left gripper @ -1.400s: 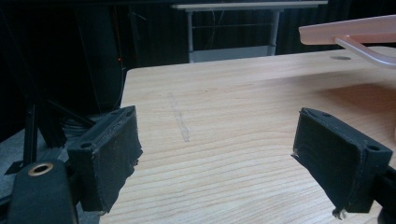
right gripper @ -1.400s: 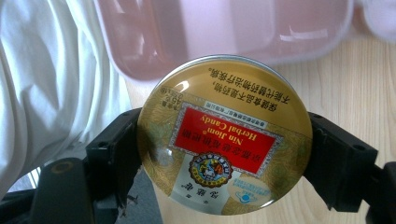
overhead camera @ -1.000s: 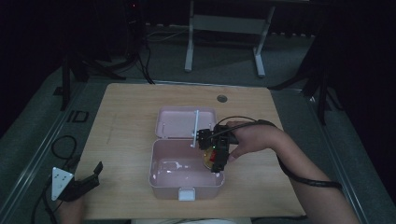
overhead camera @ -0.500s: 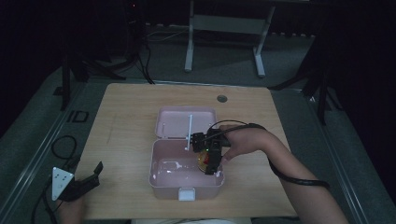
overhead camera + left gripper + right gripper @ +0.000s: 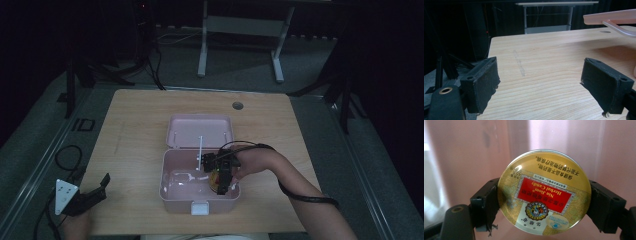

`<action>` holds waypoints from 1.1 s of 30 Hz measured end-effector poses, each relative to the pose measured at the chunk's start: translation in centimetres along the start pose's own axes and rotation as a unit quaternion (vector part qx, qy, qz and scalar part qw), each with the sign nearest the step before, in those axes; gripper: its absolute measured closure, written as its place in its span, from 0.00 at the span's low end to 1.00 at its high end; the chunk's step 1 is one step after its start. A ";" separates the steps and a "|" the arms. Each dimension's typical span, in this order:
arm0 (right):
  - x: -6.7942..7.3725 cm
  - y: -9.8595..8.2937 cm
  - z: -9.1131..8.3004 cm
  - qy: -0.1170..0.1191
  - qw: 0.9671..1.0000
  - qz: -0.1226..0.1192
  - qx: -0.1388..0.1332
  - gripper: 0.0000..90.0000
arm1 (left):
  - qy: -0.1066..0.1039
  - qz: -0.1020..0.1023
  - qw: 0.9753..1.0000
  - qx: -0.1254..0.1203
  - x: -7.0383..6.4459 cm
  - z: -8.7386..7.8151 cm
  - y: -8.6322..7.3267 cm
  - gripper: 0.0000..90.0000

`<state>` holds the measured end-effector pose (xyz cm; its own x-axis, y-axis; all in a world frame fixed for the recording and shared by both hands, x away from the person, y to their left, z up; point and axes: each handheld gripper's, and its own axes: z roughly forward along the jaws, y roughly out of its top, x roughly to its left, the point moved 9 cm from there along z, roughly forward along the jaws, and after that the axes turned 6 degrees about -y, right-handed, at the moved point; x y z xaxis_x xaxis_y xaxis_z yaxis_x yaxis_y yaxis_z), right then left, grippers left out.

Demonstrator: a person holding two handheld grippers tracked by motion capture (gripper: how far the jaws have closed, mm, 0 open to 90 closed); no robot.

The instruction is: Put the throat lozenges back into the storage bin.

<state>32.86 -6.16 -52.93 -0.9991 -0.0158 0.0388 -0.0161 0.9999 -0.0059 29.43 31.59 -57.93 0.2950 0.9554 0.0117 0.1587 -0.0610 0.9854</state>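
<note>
A round gold candy tin [image 5: 544, 192] with a red label sits between the jaws of my right gripper [image 5: 544, 205], which is shut on it. In the high view that right gripper [image 5: 223, 181] reaches down into the open pink box [image 5: 172, 187] at its right side, the candy tin [image 5: 216, 178] showing as a small yellow spot. The box lid [image 5: 200, 131] lies open toward the far side. My left gripper [image 5: 95, 192] rests at the table's near left corner, open with nothing between its jaws. In the left gripper view the left gripper [image 5: 540, 82] looks across bare wood.
A white wire-like piece [image 5: 200, 150] stands along the box hinge, and a pale shape [image 5: 185, 176] lies on the box floor. The wooden table [image 5: 135, 125] has a round cable hole [image 5: 238, 105] at the far side. A desk frame [image 5: 240, 30] stands beyond.
My right gripper has moved left and lower into the pink box with the tin. The left gripper has stayed still.
</note>
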 end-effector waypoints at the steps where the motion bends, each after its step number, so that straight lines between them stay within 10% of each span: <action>1: 0.0 0.1 0.3 0.002 1.000 0.000 0.001 0.23 | 0.000 0.000 1.000 0.000 0.0 0.0 0.0 0.17; 33: -0.2 -0.2 5.1 0.001 0.997 -0.011 0.074 0.20 | -0.002 0.002 1.000 0.000 0.0 0.0 0.0 0.17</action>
<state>32.86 -6.43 -58.05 -0.9984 -0.0377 0.0432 -0.0439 0.9872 -0.1531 29.41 31.56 -57.92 0.2993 0.9540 0.0145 0.1573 -0.0643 0.9855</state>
